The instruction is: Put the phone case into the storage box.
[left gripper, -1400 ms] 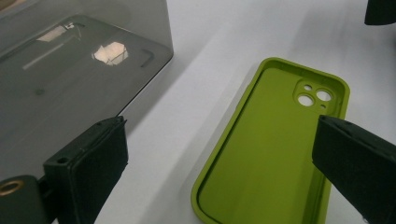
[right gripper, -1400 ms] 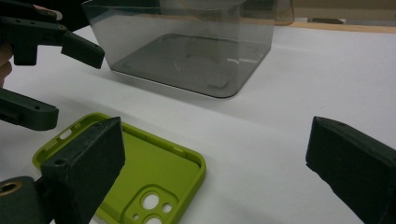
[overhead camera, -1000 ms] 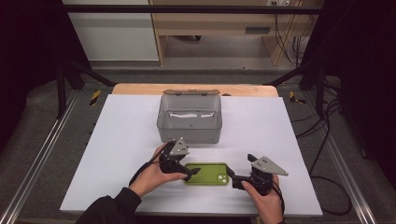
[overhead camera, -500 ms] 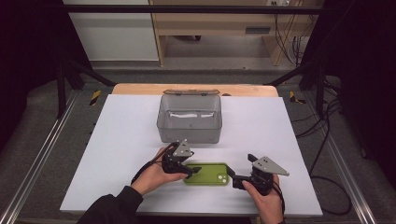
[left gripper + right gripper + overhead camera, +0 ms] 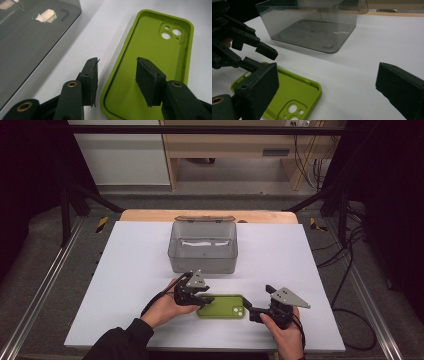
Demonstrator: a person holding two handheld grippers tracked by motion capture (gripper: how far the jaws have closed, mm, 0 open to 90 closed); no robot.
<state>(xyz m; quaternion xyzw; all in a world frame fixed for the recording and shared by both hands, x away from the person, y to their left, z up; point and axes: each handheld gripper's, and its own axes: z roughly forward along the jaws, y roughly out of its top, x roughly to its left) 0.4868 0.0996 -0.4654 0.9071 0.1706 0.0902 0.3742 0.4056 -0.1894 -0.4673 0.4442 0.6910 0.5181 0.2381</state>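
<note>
Phone case (image 5: 220,306) in olive green is seen lying open side up on the white table (image 5: 125,270), near its front edge, with the camera cut-outs at the end toward the right gripper (image 5: 255,312). The case's other end is straddled by the left gripper (image 5: 205,301): in the left gripper view one pad (image 5: 93,78) is placed just outside the case's long wall and the other pad (image 5: 147,80) inside the shell, the wall (image 5: 117,72) between them. These jaws have just been closing, yet a gap on either side of the wall is seen, so nothing is pinched. The right gripper is held just beside the cut-out end, its jaws spread wide with only bare table between them in the right gripper view. A smoky transparent box (image 5: 203,247) is set farther back on the table, well apart from the case, its lid (image 5: 204,219) swung open behind it.
</note>
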